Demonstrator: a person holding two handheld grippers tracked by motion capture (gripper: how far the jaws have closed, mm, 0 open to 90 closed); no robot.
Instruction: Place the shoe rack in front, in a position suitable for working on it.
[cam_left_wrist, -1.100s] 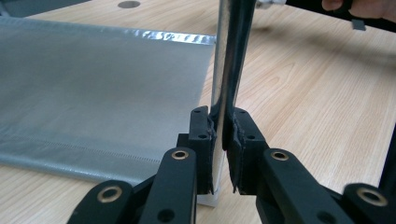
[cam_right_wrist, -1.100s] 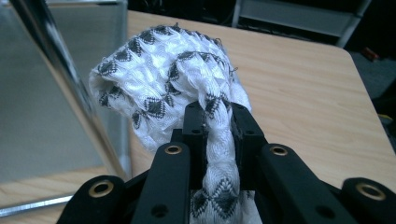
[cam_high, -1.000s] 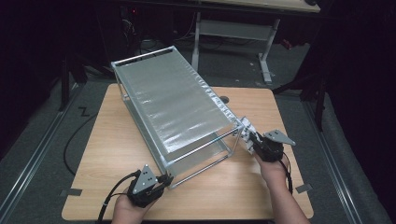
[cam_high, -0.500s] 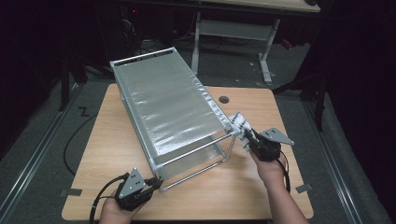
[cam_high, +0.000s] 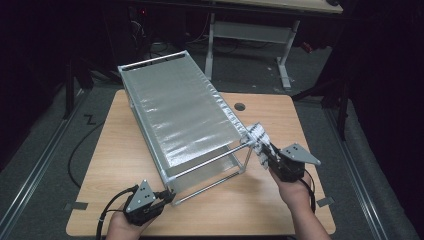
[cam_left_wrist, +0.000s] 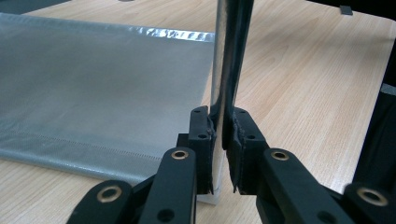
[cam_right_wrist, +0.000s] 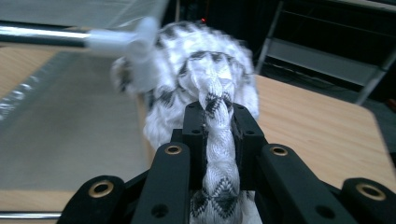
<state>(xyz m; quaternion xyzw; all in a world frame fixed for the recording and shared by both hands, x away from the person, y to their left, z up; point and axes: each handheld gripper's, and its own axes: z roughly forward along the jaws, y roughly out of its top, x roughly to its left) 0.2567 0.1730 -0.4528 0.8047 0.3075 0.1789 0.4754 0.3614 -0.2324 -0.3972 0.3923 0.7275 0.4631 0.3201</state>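
We found the left gripper (cam_high: 167, 196) clamped on the near corner post (cam_left_wrist: 224, 70) of the metal rack (cam_high: 185, 115), low down, just above the post's white foot on the table (cam_high: 300, 120). The right gripper (cam_high: 264, 150) was pinching a black-and-white patterned cloth (cam_right_wrist: 205, 93) bunched against the rack's near right top corner. The rack stood diagonally across the tabletop, between the two grippers.

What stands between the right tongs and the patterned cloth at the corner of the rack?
Nothing visible. The right tongs are already shut on the black-and-white cloth, which bunches against the white corner piece of the metal rack.
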